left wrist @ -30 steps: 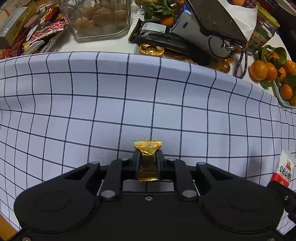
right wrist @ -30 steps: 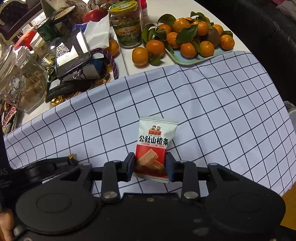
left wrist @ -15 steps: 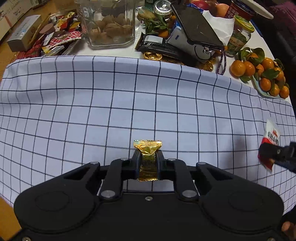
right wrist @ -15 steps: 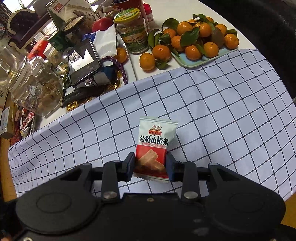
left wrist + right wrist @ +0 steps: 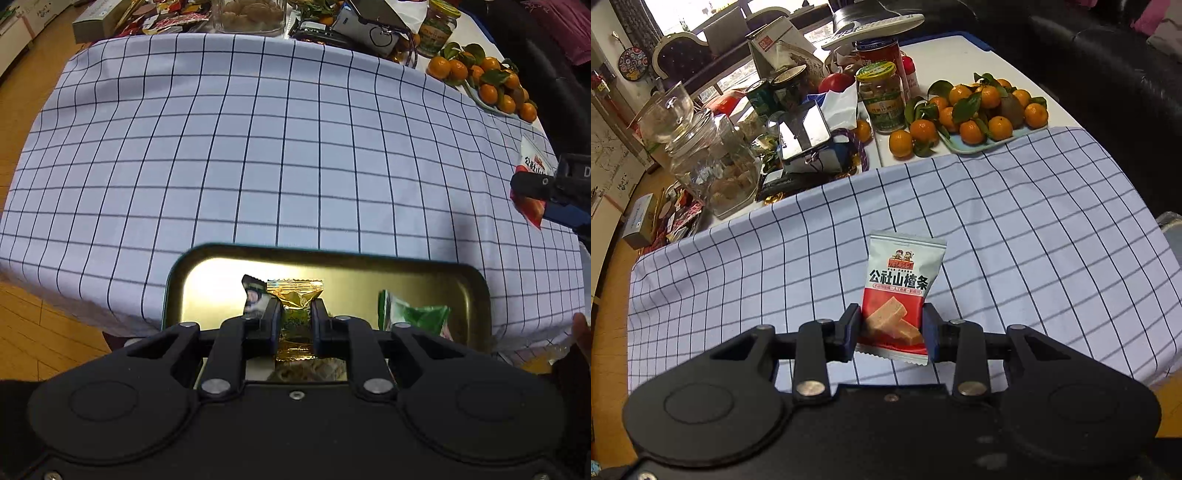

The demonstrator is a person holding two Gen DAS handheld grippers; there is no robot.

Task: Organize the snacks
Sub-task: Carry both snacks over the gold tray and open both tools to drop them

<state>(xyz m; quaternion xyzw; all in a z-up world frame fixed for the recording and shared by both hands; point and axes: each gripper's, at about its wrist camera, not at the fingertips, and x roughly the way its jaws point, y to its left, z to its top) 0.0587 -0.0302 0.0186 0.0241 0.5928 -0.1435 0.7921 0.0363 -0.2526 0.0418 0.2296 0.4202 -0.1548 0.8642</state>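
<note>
My left gripper (image 5: 294,314) is shut on a gold-wrapped snack (image 5: 295,297) and holds it over a gold tray (image 5: 332,258) at the near edge of the checked cloth (image 5: 277,147). The tray holds a dark wrapped snack (image 5: 253,293) and a green packet (image 5: 417,314). My right gripper (image 5: 891,323) is shut on a red-and-white hawthorn snack packet (image 5: 899,284) above the cloth (image 5: 1034,240). It also shows at the right edge of the left wrist view (image 5: 543,184), still holding the packet (image 5: 532,166).
Beyond the cloth stand a glass jar of snacks (image 5: 713,170), a phone on a stand (image 5: 803,134), a green-lidded jar (image 5: 882,96) and a plate of tangerines (image 5: 982,114). Loose wrappers and boxes (image 5: 661,221) lie at the far left. Wooden floor (image 5: 44,350) lies beside the table.
Both grippers have pulled back toward the near edge of the table with their snacks. The gold tray has come into the left wrist view under the gold snack.
</note>
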